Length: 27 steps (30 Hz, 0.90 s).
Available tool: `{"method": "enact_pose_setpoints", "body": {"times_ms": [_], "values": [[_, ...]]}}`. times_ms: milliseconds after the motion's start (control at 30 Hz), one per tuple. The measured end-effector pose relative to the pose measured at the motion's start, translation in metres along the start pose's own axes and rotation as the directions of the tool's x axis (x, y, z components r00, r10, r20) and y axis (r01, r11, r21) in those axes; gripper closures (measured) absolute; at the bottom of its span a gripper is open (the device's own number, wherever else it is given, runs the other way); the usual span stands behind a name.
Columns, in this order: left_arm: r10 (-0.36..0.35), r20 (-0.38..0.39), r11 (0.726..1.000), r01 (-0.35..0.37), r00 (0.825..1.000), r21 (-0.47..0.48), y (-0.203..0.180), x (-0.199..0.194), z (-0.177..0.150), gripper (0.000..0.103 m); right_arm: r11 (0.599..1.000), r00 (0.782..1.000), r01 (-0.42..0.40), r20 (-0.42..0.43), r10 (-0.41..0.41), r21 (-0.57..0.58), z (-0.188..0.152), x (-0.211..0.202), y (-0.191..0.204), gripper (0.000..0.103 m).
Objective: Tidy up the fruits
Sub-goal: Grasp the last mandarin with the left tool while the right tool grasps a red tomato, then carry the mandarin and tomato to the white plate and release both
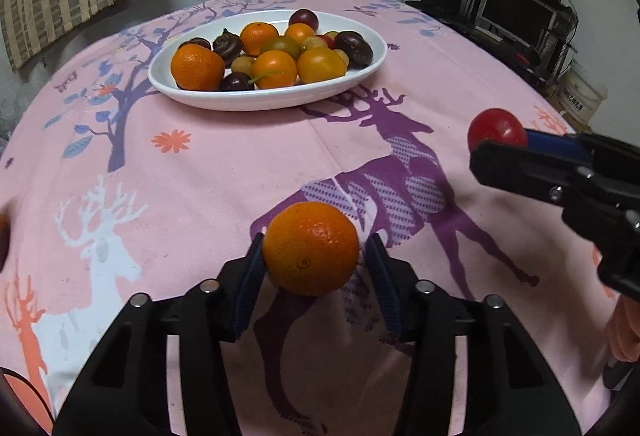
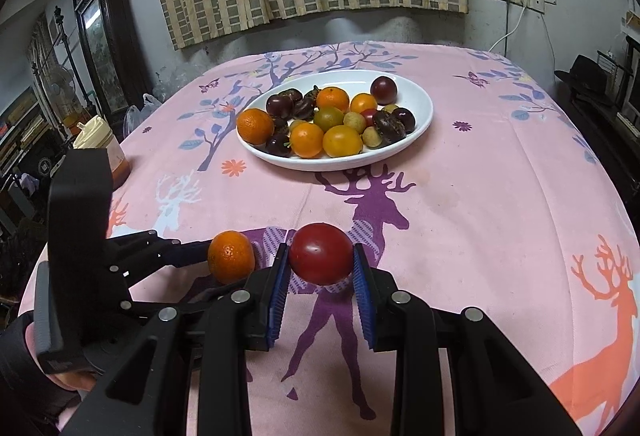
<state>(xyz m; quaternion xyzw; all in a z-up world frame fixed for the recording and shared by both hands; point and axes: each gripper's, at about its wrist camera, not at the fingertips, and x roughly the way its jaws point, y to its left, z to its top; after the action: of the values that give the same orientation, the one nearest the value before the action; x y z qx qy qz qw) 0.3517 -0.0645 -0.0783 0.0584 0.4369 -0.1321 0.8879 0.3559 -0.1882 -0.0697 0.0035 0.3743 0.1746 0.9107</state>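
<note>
Fingers of the left gripper [image 1: 314,250] sit on either side of an orange [image 1: 311,248]; the left pad touches its skin, a thin gap shows at the right pad, so not a firm pinch. Orange looks to rest on the pink deer-print cloth [image 1: 200,172] over the desk, near the front edge. Right gripper [image 2: 321,260] fingers pinch a red tomato [image 2: 321,253] from both sides, raised above the cloth, just beside the orange. White oval plate [image 2: 420,124] farther back on the desk, well apart from both grippers, heaped with oranges, dark purple fruits and small yellow ones. Lidded jar [image 2: 102,148] at the desk's left edge.
</note>
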Motion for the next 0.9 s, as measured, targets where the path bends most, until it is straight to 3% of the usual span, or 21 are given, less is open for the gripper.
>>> {"method": "enact_pose_setpoints", "body": {"times_ms": [167,333,433,533,667,900], "values": [[-0.002,-0.008,1.0,0.002,1.0,-0.029,0.001,-0.007,-0.004,0.06,1.0,1.0,-0.013,-0.007,0.013,0.002,-0.001,-0.001,0.001,0.072],[0.034,0.049,0.999,-0.035,0.998,0.021,-0.002,-0.042,-0.011,0.06,0.998,0.998,-0.059,0.0,0.059,-0.005,-0.004,-0.002,0.007,0.072],[0.013,0.091,0.999,-0.017,0.996,0.045,0.004,-0.068,-0.006,0.06,0.987,0.987,-0.158,0.008,0.157,0.013,0.001,-0.011,0.012,0.072],[-0.001,0.131,0.999,-0.003,0.991,0.032,0.02,-0.088,0.026,0.06,0.984,0.982,-0.178,0.062,0.176,0.017,0.018,-0.024,0.015,0.072],[0.016,0.172,0.999,-0.009,0.985,-0.046,0.049,-0.081,0.087,0.06,0.995,0.983,-0.096,0.155,0.097,-0.015,0.067,-0.023,0.014,0.072],[0.079,0.134,0.993,-0.067,0.988,-0.093,0.074,0.0,0.174,0.06,1.0,0.99,-0.003,0.138,0.006,-0.02,0.124,0.046,-0.012,0.071]]}}
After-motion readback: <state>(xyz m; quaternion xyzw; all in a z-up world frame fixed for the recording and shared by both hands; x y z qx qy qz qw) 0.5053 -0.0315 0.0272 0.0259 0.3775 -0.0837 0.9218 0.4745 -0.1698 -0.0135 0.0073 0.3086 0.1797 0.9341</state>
